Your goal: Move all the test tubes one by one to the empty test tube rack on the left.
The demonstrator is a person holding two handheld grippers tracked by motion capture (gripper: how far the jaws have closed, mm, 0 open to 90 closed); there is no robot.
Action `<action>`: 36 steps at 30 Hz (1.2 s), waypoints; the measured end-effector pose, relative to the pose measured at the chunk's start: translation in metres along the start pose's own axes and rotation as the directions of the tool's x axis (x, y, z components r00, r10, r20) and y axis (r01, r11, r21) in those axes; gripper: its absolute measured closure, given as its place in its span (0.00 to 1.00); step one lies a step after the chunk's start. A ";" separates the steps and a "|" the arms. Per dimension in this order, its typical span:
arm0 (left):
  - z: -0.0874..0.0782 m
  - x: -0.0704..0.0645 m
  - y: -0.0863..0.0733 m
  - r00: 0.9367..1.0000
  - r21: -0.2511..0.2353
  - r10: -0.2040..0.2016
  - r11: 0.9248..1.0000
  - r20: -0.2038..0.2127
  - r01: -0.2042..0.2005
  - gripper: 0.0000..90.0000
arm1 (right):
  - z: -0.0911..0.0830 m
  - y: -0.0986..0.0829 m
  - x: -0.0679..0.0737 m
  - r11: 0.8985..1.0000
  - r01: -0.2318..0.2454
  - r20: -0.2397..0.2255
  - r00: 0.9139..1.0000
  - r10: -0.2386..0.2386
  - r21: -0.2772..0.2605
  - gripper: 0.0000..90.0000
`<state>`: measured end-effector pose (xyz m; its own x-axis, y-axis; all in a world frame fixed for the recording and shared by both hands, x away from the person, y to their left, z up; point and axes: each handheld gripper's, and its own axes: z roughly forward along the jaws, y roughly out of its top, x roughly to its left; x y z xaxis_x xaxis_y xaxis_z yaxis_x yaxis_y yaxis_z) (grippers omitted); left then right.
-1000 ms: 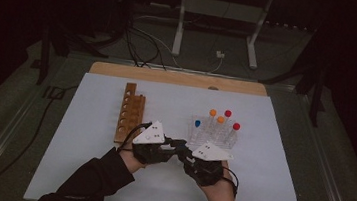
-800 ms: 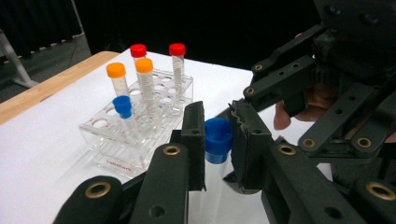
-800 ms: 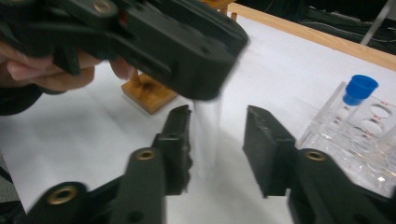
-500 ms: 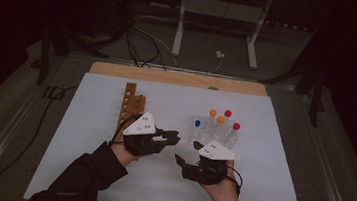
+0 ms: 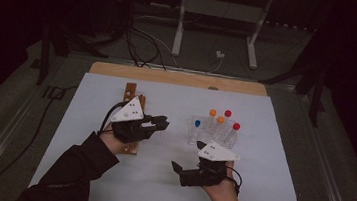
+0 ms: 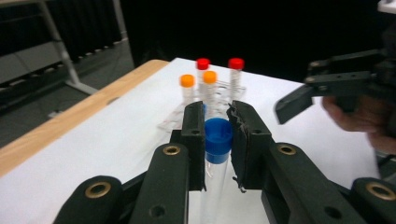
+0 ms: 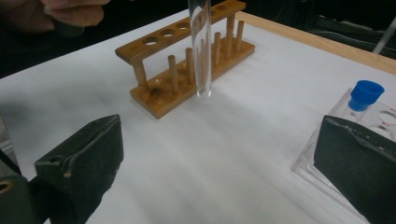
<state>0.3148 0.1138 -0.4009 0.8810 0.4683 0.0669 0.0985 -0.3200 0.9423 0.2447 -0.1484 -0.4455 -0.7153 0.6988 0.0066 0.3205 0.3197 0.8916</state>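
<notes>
One blue-capped tube (image 6: 217, 140) between left gripper (image 6: 216, 122) jaws

Clear test tube (image 6: 215, 172), blue cap (image 6: 218, 135), upright, lifted off the sheet just beside the wooden rack (image 7: 187, 56). Rack: long, holed top rail, row of pegs, no tubes seated. Tube's rounded bottom (image 7: 202, 91) hangs above the rack's base.

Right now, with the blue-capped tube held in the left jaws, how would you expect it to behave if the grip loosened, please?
The blue-capped tube looks clear, smooth and empty, so probably light and slippery; it could slide down through the left gripper. Its rounded bottom hangs above the table, so it would likely topple and roll. If it is glass, it may break.
</notes>
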 end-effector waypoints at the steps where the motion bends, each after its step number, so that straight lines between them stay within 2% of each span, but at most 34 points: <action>1: -0.001 0.002 0.000 1.000 0.003 -0.001 1.000 -0.008 0.001 0.86 | 0.000 0.000 0.000 1.000 0.003 0.002 1.000 -0.003 0.005 0.00; 2: -0.003 0.007 0.000 1.000 0.003 -0.006 1.000 -0.027 0.006 0.86 | 0.000 0.000 0.000 1.000 0.002 0.004 1.000 -0.002 0.002 0.00; 4: -0.005 0.010 0.000 0.999 0.004 -0.012 1.000 -0.034 0.012 0.86 | -0.001 0.000 -0.001 1.000 0.001 0.008 1.000 -0.001 0.000 0.00; 8: -0.011 0.023 0.002 0.997 0.007 -0.022 1.000 -0.076 0.023 0.86 | -0.001 0.000 -0.001 1.000 0.001 0.008 1.000 -0.001 0.003 0.00; 9: -0.013 0.028 0.002 0.995 0.011 -0.016 1.000 -0.101 0.017 0.86 | -0.002 0.000 -0.002 1.000 -0.005 0.007 1.000 0.005 -0.010 0.00; 15: -0.020 0.045 0.003 0.989 0.000 -0.041 0.999 -0.143 0.042 0.86 | -0.002 0.001 -0.001 1.000 0.000 0.009 1.000 0.000 -0.014 0.00; 20: -0.023 0.062 0.005 0.978 0.001 -0.064 0.998 -0.196 0.065 0.86 | -0.003 0.001 -0.002 1.000 0.000 0.008 1.000 0.000 -0.018 0.00; 25: -0.023 0.077 0.005 0.968 -0.012 -0.094 0.995 -0.233 0.094 0.86 | -0.003 0.001 -0.002 1.000 -0.003 0.005 1.000 0.003 -0.017 0.00; 32: -0.024 0.098 0.010 0.953 -0.015 -0.107 0.994 -0.284 0.107 0.86 | -0.003 0.000 -0.002 1.000 -0.002 0.000 1.000 0.002 -0.017 0.00; 34: -0.024 0.103 0.011 0.946 -0.020 -0.107 0.994 -0.307 0.106 0.86 | -0.003 0.000 -0.002 1.000 -0.003 -0.003 1.000 0.003 -0.017 0.00; 36: -0.024 0.110 0.013 0.942 -0.030 -0.119 0.993 -0.315 0.115 0.86 | -0.003 0.000 -0.003 1.000 -0.009 -0.005 1.000 0.009 -0.017 0.00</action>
<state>0.4018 0.1815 -0.3735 0.6724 0.7382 0.0546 0.1851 -0.2390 0.9532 0.2447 -0.1524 -0.4438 -0.7159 0.6980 0.0168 0.3160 0.3024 0.8993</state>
